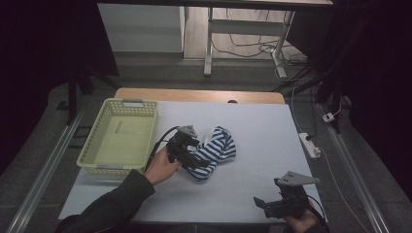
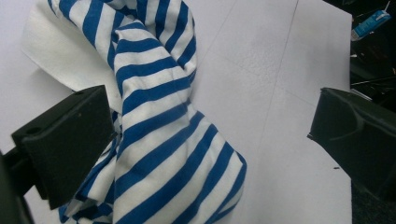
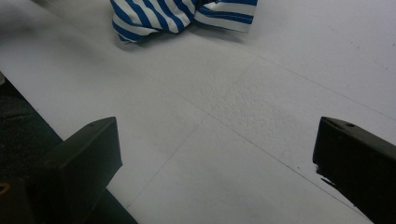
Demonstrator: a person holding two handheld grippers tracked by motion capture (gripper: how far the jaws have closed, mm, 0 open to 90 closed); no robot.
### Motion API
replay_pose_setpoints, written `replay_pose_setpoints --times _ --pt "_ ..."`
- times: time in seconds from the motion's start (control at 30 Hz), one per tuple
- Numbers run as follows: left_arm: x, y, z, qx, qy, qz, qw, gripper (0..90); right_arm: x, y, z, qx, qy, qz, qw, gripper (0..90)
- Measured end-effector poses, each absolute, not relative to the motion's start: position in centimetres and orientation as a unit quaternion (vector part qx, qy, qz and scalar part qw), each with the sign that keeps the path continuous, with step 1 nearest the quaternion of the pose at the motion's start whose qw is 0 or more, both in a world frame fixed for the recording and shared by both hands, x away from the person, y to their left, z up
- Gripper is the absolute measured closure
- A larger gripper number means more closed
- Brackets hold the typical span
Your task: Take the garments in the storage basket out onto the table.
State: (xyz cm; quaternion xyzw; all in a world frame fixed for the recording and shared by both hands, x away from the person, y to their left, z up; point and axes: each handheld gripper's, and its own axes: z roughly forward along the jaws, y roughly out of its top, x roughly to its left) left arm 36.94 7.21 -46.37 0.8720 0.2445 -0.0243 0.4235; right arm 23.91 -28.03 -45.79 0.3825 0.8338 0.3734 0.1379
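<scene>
A crumpled blue-and-white striped cloth lies in the middle of the white table. My left gripper is at the cloth's near-left side, jaws open wide. In the left gripper view the striped cloth runs between the two black jaws, close against the left one, with nothing clamped. My right gripper rests open near the table's front right edge, well away from the cloth. The right gripper view shows the cloth far off at the top, with bare table between the jaws.
A pale yellow plastic basket with nothing in it stands at the table's left side, next to my left hand. A white power strip with a cable lies on the floor off the right edge. Desk legs and cables stand beyond the table.
</scene>
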Motion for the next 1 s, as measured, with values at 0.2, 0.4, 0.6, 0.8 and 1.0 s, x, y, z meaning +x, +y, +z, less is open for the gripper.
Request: replay_pose_setpoints --times 0.2,0.4,0.6,0.8,1.0 --pt "36.5 7.6 -45.9 0.867 0.245 -0.026 0.433 0.0 23.9 -28.0 -45.8 0.383 0.834 0.373 0.139 0.5" --pt "36.0 8.1 -45.6 0.864 0.244 -0.024 0.439 0.0 23.9 -28.0 -45.8 0.384 0.834 0.372 0.14 0.5" --pt "35.6 8.7 -45.5 0.862 0.247 -0.026 0.441 0.0 23.9 -28.0 -45.8 0.383 0.834 0.371 0.14 0.5" --pt "35.1 9.3 -45.5 0.86 0.25 -0.032 0.444 0.0 23.9 -28.0 -45.8 0.384 0.834 0.371 0.141 0.5" --pt "34.4 10.2 -45.4 0.859 0.252 -0.036 0.445 0.0 23.9 -27.9 -45.8 0.383 0.835 0.37 0.141 0.5"
